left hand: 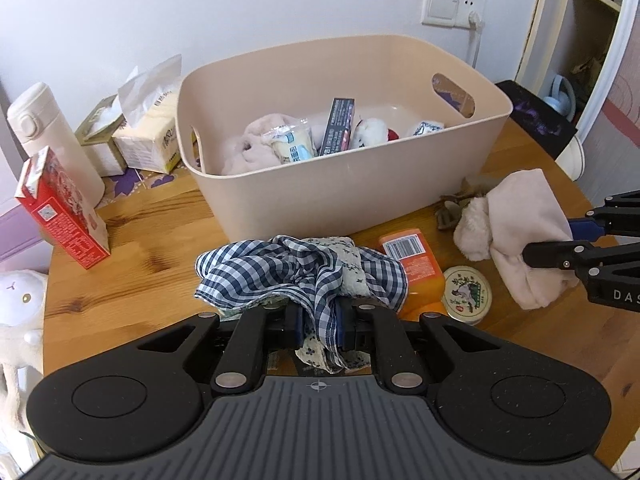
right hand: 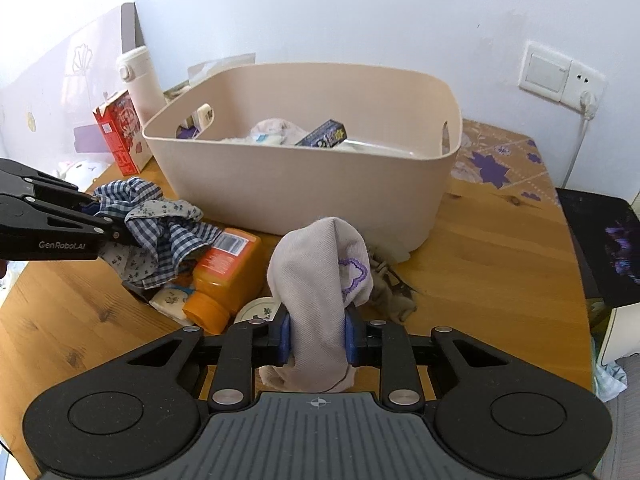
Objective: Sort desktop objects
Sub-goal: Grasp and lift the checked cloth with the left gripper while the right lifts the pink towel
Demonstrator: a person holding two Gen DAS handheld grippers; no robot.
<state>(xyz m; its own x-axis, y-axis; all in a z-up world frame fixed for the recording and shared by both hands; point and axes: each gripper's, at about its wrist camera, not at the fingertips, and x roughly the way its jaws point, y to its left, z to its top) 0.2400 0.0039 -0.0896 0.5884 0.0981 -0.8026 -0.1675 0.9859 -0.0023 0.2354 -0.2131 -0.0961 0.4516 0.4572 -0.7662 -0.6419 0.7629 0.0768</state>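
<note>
Left tongs (left hand: pixel 318 330) clenched on a crumpled blue checked cloth (left hand: pixel 288 268) above the wooden tabletop (left hand: pixel 152 248), right tongs (right hand: pixel 318 338) angled down, gripping a pale pink sock (right hand: pixel 316 272), orange bottle (right hand: pixel 226 276) lying between them, beige bin (right hand: pixel 304 192) of sorted items behind

Bright, even daylight, soft shadows, sharp focus, strong fisheye bending at edges.

White wall (right hand: pixel 360 8), wooden table (right hand: pixel 500 248)
</note>
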